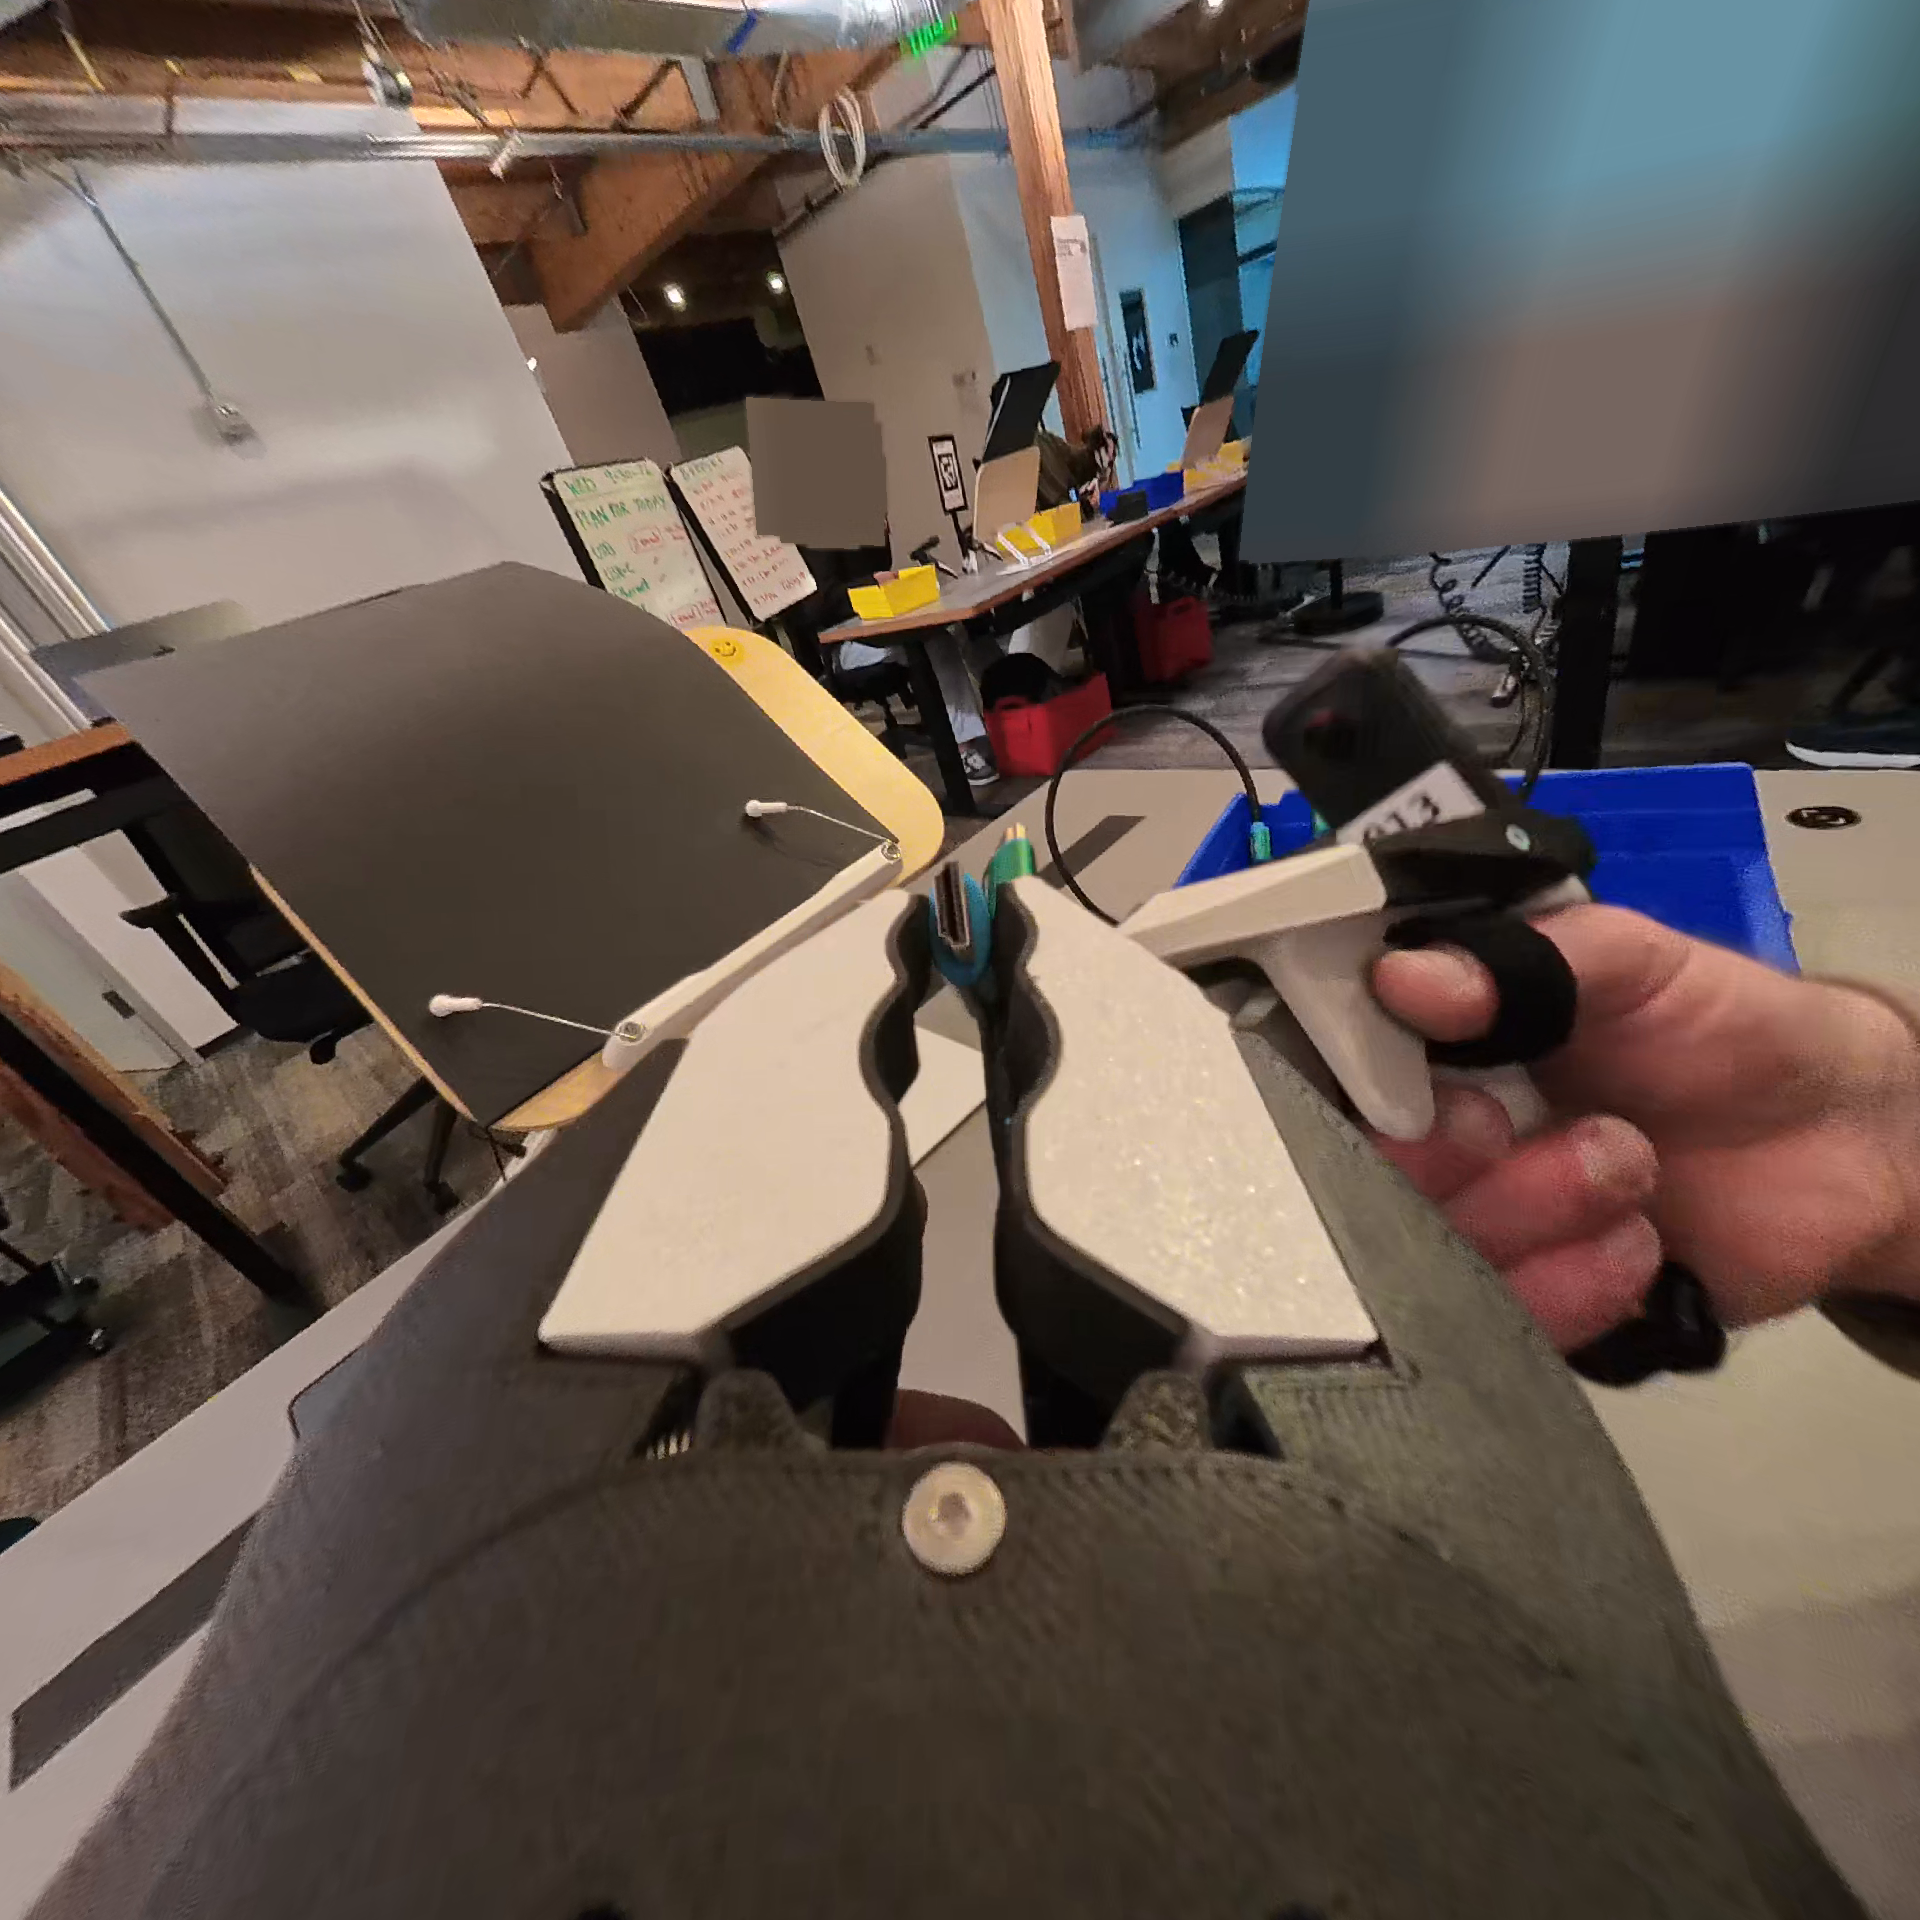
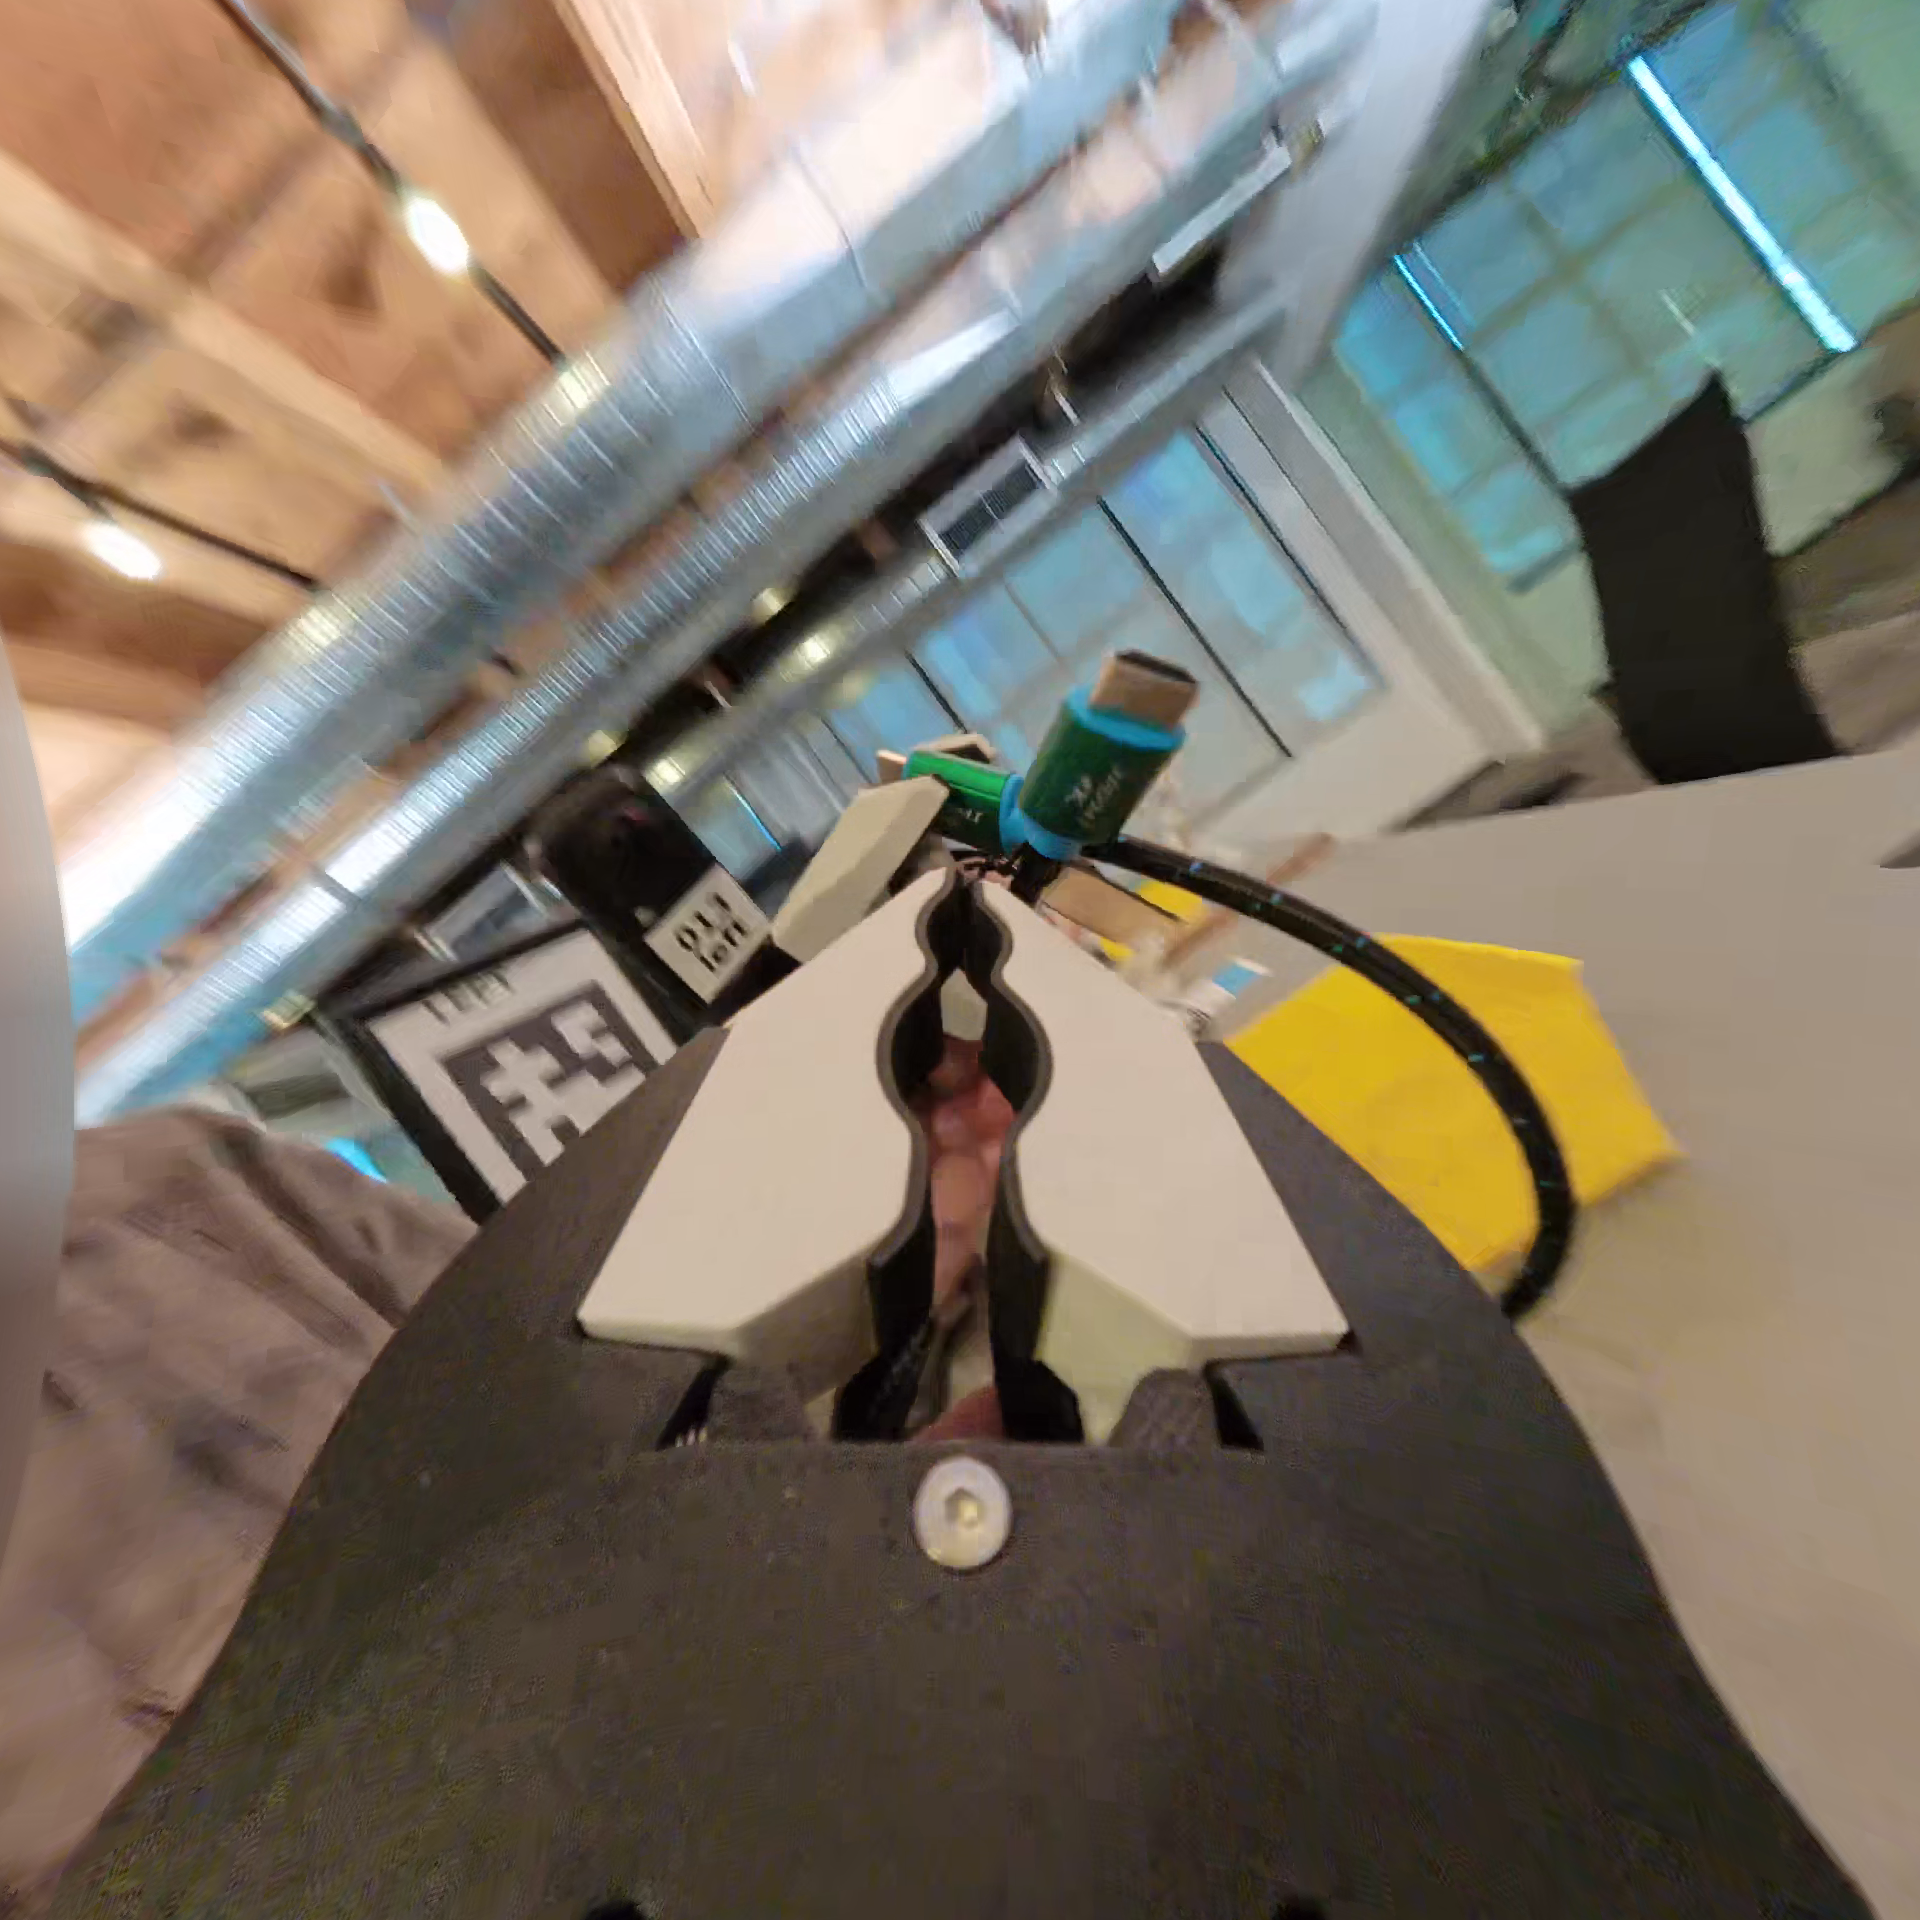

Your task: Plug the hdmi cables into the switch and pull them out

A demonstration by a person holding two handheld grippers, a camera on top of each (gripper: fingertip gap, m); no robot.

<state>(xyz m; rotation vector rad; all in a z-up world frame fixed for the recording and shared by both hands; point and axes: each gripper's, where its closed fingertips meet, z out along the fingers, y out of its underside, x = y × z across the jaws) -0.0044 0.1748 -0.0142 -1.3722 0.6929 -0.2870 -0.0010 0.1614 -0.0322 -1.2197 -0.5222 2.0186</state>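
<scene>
L wrist view, L to R: black board (image 1: pixel 468 779) well off to the side, no part in task. Left gripper (image 1: pixel 964 899) clamped on plug A (image 1: pixel 952 920) (metal shell, blue collar), held right at the fingertips. Long axis roughly along the fingers; metal end up and away from cam. Second green plug (image 1: pixel 1006 860) just behind it. Farther R: hand (image 1: pixel 1621 1091) on the other gripper's handle, blue bin (image 1: pixel 1683 862) behind.

R wrist view: right gripper (image 2: pixel 971 883) fingers together at the tips, apparently pinching the hdmi cable (image 2: pixel 1455 1023) just behind plug B (image 2: pixel 1091 774) (green body, blue collars). Long axis diagonal; metal end up-R, toward ceiling/windows. Cable arcs down past yellow bin (image 2: pixel 1455 1101).

Switch not in either view, so no port to align to yet.

Risks (judgement):
- R grip on the cable, not the plug body, so plug B may swivel or droop and meet the port skewed.
- Both plugs close together, so possible clash or tangle on separating.
- Plug A held at the very tips, so may slip back under insertion push.
- Both point upward, so big re-orient needed before any port; view blurred, so alignment hard to judge.
</scene>
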